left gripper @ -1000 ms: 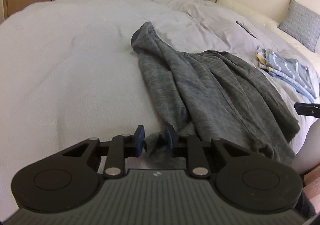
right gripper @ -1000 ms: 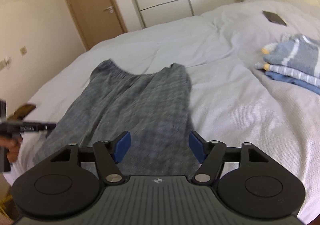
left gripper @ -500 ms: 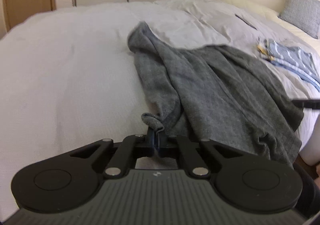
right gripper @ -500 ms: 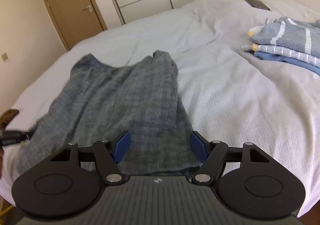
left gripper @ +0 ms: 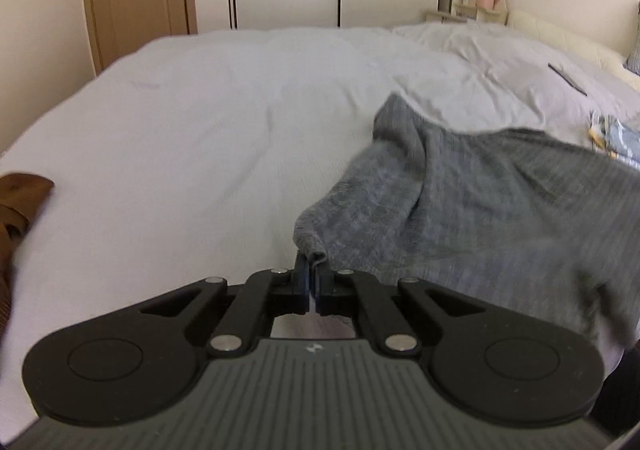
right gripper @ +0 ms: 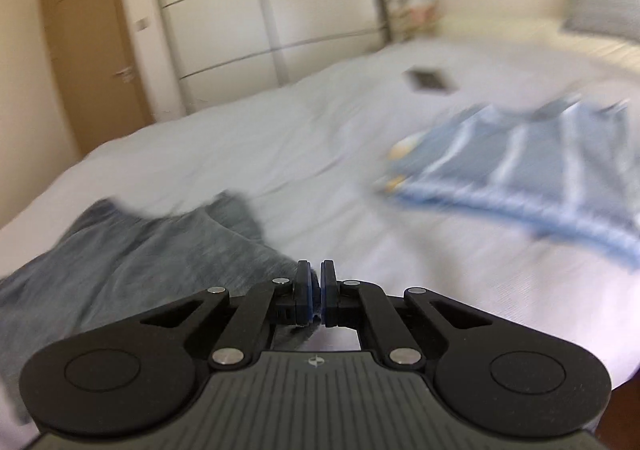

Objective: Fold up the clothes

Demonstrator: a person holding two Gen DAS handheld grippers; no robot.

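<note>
Both tongs, left (left gripper: pixel 311 278) and right (right gripper: pixel 316 286), formerly open, now pinch the grey garment (left gripper: pixel 480 201).

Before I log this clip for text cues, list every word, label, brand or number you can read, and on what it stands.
No readable words or numbers in either view.
Left gripper: a small pale emblem on its grey body, a mark, not letters.
Right gripper: the same kind of emblem, no letters.
Dark flat object on the bed: too blurred to show any text.
Folded blue striped clothes: stripes only.
</note>
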